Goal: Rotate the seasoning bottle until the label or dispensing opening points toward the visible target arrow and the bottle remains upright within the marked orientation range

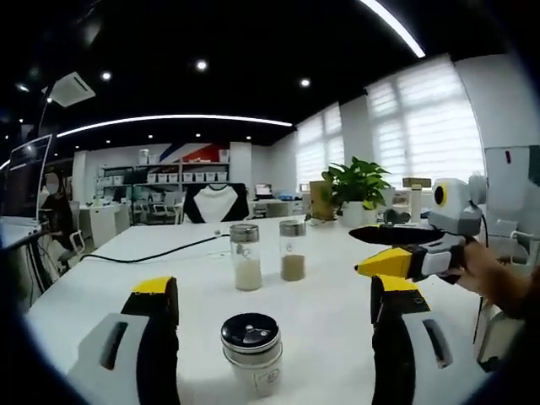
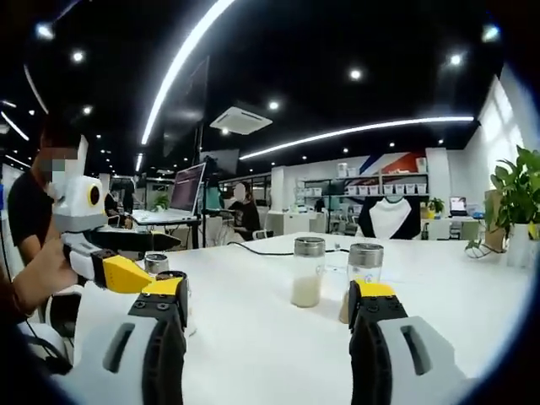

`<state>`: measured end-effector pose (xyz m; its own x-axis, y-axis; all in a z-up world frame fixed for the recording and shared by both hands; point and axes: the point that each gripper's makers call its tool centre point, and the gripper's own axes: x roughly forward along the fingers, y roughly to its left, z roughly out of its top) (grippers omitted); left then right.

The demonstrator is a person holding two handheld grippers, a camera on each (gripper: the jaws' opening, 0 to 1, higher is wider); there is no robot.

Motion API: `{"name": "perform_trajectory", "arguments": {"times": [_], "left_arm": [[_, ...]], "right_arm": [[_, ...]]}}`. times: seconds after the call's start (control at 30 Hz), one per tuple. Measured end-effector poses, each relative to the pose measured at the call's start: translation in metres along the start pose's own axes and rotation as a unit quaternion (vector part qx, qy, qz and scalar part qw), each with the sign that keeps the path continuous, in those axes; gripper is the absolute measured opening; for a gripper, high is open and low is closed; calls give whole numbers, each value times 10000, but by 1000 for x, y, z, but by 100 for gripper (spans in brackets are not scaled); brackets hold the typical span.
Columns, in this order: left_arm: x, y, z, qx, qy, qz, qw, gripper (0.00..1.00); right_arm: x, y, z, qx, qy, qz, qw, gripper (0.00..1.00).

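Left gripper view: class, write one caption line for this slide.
Open left gripper brackets a near bottle on a white table; two bottles stand beyond; right gripper enters.

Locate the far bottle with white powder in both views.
Left gripper view: bottle just left of centre, on the table beyond the jaws.
Right gripper view: bottle slightly right of centre, above the gap between the jaws.
Shared landmark: plant, right of it in both.
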<state>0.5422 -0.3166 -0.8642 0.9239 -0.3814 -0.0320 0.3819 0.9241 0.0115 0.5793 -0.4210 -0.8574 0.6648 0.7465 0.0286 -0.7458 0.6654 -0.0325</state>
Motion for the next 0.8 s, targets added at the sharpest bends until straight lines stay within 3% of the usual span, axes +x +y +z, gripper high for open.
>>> {"name": "perform_trajectory", "arguments": {"times": [0.2, 0.8], "left_arm": [[-1, 0, 2, -102, -70, -18, 9999, 100], [4, -7, 1, -115, 16, -164, 9998, 97]], "right_arm": [[23, -8, 11, 16, -86, 80, 9999, 78], [91, -31, 8, -13, 129, 227, 9997, 73]]}}
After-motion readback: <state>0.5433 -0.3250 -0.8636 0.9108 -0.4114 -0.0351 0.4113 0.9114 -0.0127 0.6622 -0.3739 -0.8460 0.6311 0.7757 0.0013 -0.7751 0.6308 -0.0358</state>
